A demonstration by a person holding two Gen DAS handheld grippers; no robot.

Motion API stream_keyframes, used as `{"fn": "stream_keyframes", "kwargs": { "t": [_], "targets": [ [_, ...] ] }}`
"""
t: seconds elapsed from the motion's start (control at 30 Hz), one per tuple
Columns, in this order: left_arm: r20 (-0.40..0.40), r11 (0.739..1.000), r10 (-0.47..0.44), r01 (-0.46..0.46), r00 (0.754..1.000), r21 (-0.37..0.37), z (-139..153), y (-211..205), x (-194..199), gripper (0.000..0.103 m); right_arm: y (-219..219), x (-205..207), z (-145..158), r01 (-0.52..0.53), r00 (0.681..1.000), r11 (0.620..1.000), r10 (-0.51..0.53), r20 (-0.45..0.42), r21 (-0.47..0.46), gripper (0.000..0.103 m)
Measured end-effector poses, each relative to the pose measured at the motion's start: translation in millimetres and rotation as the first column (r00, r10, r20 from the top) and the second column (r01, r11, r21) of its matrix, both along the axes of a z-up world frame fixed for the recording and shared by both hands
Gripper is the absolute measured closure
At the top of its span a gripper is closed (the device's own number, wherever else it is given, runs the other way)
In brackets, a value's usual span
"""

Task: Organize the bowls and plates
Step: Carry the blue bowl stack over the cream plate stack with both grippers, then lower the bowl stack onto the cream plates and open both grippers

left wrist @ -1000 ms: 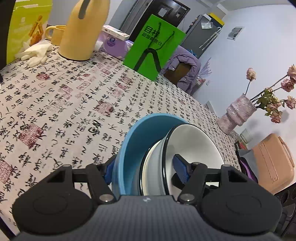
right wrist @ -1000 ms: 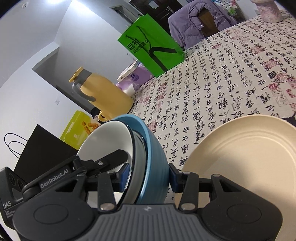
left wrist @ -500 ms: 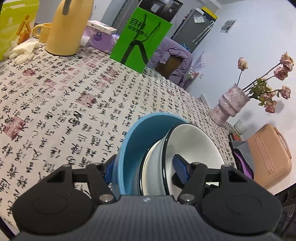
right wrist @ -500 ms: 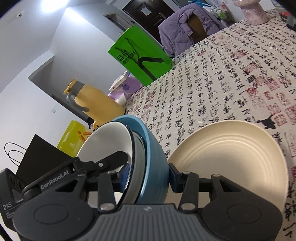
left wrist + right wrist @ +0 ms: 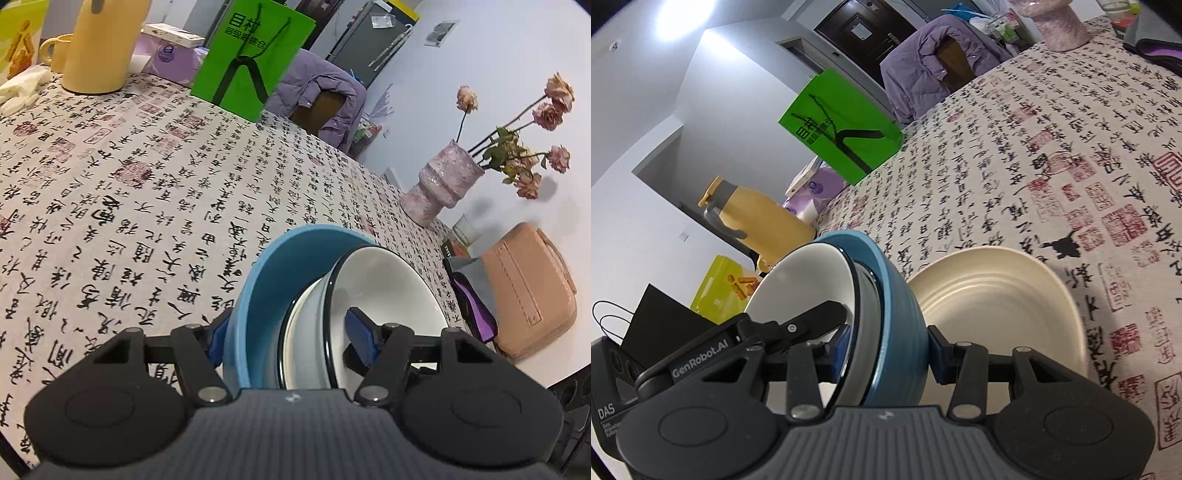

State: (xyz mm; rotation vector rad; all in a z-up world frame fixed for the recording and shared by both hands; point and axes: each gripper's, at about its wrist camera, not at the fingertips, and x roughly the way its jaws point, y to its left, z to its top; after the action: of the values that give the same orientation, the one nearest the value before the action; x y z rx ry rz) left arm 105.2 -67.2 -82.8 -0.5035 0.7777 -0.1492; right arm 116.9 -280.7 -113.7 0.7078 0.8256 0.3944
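Observation:
A white bowl with a dark rim (image 5: 384,291) is nested inside a blue bowl (image 5: 266,291). My left gripper (image 5: 288,338) is shut on the rims of both bowls, one pad outside the blue bowl and one inside the white one. My right gripper (image 5: 886,350) is shut on the opposite side of the same stack; the blue bowl (image 5: 901,321) and white bowl (image 5: 809,284) show there. The stack is held tilted above the table. A cream ridged plate (image 5: 997,306) lies on the tablecloth just right of the stack.
The table has a calligraphy-print cloth (image 5: 129,177). At the far side stand a yellow jug (image 5: 99,48), a yellow mug (image 5: 55,51), a green paper bag (image 5: 251,59) and purple boxes (image 5: 166,55). A pink vase with roses (image 5: 443,184) and a tan bag (image 5: 528,288) are right.
Both grippers have carried the bowl stack along over the table, still gripped. In the right wrist view the cream plate has shrunk and drawn away toward the lower middle.

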Motion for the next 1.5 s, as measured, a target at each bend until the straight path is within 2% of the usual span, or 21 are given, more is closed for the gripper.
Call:
{"fn": "stream_keyframes", "kwargs": {
  "t": [0.43, 0.9, 1.17, 1.33, 1.5],
  "targets": [
    [-0.041, 0.999, -0.037, 0.037, 0.998, -0.003, -20.6, -18.7, 12.9, 0.039, -20.0, 2.4, -20.6, 0.030, 0.999, 1.000, -0.030, -0.035, -0.007, 0.060],
    [-0.071, 0.998, -0.059, 0.058, 0.996, -0.021, -40.3, -24.5, 24.9, 0.039, -23.8, 6.9, -28.2, 0.043, 0.999, 0.996, -0.044, -0.018, -0.083, 0.061],
    [-0.057, 0.998, -0.066, 0.065, 0.996, -0.007, -40.8, -25.9, 24.2, 0.039, -24.0, 9.0, -29.6, 0.039, 0.999, 0.994, -0.038, 0.008, -0.104, 0.061],
    [-0.013, 0.998, -0.058, 0.058, 0.998, 0.035, -34.7, -28.3, 18.7, 0.026, -27.3, 6.3, -25.3, 0.044, 0.998, 0.992, -0.038, 0.052, -0.117, 0.060],
    [0.007, 0.999, -0.048, 0.047, 0.999, 0.027, -29.7, -21.7, 15.3, 0.010, -30.5, 0.3, -16.1, 0.057, 0.993, 0.986, -0.041, 0.108, -0.155, 0.043]
  ]
}}
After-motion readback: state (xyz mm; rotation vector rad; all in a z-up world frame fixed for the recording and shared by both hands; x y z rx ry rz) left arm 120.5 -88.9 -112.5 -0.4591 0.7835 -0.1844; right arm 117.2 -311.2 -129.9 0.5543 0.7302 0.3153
